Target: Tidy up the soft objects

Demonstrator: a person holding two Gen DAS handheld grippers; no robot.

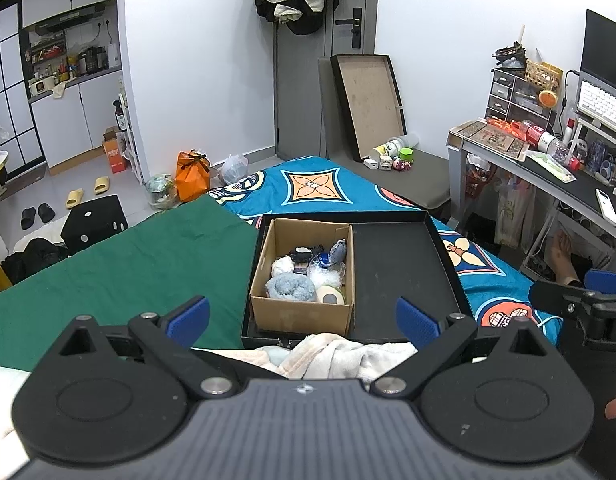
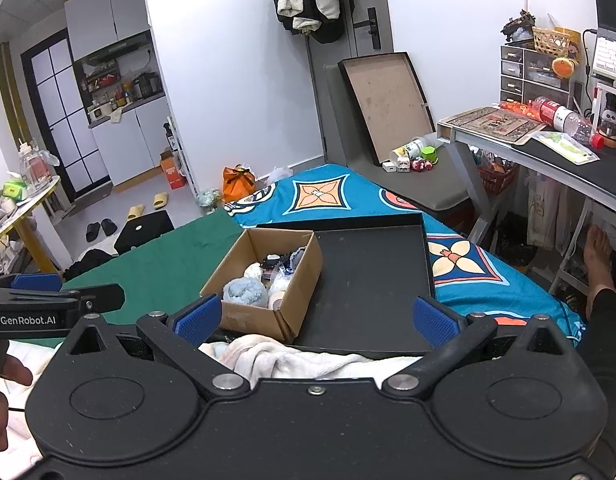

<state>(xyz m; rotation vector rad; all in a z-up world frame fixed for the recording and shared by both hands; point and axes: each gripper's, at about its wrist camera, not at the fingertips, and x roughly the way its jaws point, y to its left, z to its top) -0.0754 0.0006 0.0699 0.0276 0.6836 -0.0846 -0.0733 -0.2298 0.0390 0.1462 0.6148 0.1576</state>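
we hold our left gripper [image 1: 302,320] low at the near edge of the bed, jaws spread wide with nothing between them, probably so the whole tray stays in sight. at about 12 o'clock from it, just past the fingertips, sits the cardboard box [image 1: 304,314] in the left half of the black tray [image 1: 403,272]. the box holds the soft things: a fluffy blue bundle [image 1: 290,287] at its near left corner, a white wad [image 1: 284,266] behind it, crinkled clear plastic [image 1: 327,276] and a tape roll [image 1: 330,295] to the right. the tray's right half lies bare, which would fit either sorting out of the box or packing into it. a pale fleece blanket [image 1: 339,350] bunches directly under the jaws. our right gripper [image 2: 317,320] hovers likewise, wide open and empty; from it the box [image 2: 264,320] lies near 11 o'clock, and the bare tray floor [image 2: 367,280] at 12.
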